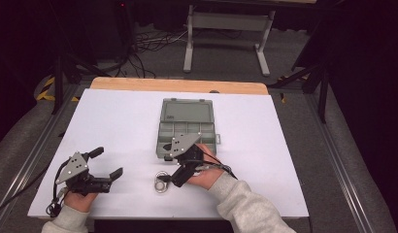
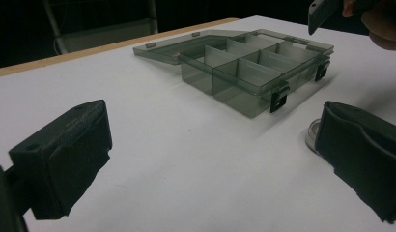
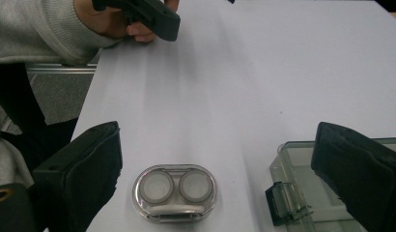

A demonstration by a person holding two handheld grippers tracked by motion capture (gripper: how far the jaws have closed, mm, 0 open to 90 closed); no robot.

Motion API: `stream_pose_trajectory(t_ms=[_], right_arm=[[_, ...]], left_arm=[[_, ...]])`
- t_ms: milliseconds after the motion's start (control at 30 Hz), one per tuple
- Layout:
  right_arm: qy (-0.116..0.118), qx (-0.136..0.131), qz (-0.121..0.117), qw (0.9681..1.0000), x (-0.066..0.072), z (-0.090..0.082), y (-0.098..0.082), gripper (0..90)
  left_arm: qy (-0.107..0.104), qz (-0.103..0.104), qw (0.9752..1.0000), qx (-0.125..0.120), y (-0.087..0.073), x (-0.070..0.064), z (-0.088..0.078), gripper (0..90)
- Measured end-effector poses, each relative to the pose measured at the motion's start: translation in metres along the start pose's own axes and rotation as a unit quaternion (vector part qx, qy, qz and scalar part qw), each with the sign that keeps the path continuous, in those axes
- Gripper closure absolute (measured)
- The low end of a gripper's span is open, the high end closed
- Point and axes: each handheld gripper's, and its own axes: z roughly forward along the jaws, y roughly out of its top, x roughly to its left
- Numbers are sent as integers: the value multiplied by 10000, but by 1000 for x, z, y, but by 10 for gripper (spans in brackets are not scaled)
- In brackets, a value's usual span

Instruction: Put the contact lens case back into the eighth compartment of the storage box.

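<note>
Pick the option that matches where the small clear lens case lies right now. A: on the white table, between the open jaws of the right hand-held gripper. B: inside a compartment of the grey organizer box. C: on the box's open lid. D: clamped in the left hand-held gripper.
A: the lens case lies flat on the white table, untouched between the wide-open jaws of the right hand-held gripper, beside the organizer box.

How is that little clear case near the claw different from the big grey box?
The case is small, oval and shut, with two round wells side by side. The box is far bigger, rectangular and smoky grey, its lid laid open flat behind it, showing several empty square compartments and dark latches on its front. Both are see-through plastic and lie flat on the white table.
</note>
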Motion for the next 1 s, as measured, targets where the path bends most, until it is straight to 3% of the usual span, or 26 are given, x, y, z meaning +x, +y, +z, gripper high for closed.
stream_pose_trajectory(t_ms=[367,1000], right_arm=[[277,480,265,9981,-1,14,-4,66],[505,1089,273,9924,6,30,-11,71]], left_arm=[[-1,2,10000,2,0,0,0,6],[11,10,10000,21,0,0,0,5]])
